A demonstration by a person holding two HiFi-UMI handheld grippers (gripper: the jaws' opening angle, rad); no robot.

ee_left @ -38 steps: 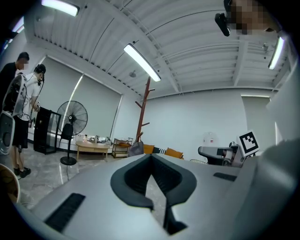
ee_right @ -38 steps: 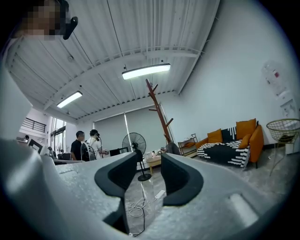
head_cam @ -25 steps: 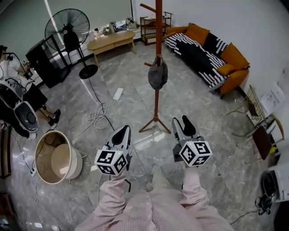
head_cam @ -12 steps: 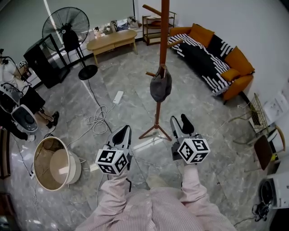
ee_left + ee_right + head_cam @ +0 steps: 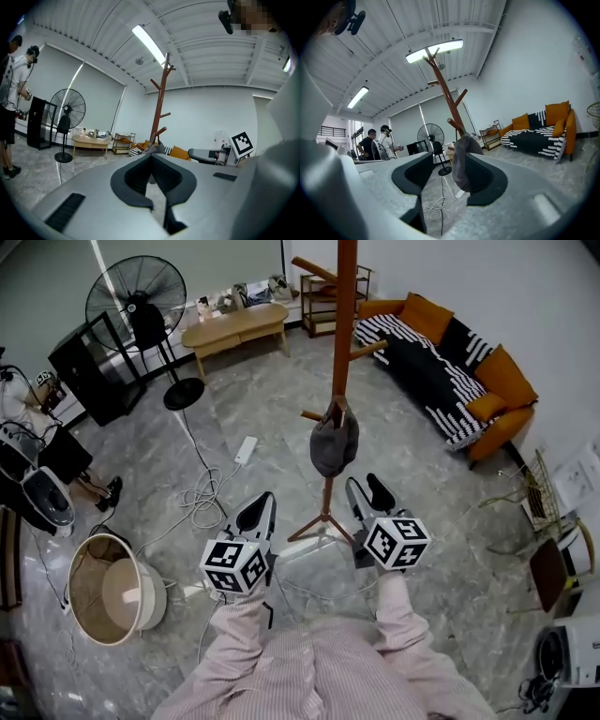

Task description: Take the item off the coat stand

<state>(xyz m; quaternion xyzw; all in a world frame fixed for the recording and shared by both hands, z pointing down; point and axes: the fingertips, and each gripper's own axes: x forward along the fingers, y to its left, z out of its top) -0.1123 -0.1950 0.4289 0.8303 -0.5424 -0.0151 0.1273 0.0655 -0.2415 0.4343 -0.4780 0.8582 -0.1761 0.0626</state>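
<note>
A brown wooden coat stand (image 5: 344, 343) rises in the middle of the room, with a dark grey hat (image 5: 334, 442) hung on a low peg. My left gripper (image 5: 260, 510) is shut and empty, short of the stand's feet and to their left. Open and empty, my right gripper (image 5: 367, 491) sits just right of the pole, below the hat. Its jaws have just been opening a little. In the right gripper view the hat (image 5: 461, 159) hangs ahead between the jaws, not touched. In the left gripper view the stand (image 5: 159, 108) stands farther ahead.
A round basket (image 5: 86, 601) sits on the floor at the left. A power strip (image 5: 246, 435) with a coiled cable lies left of the stand. A standing fan (image 5: 141, 306), a low table (image 5: 234, 324), an orange sofa (image 5: 441, 352) and people at the left edge (image 5: 28, 427) ring the room.
Both grippers have moved forward toward the coat stand. The stand and hat now sit closer and larger in the head view.
</note>
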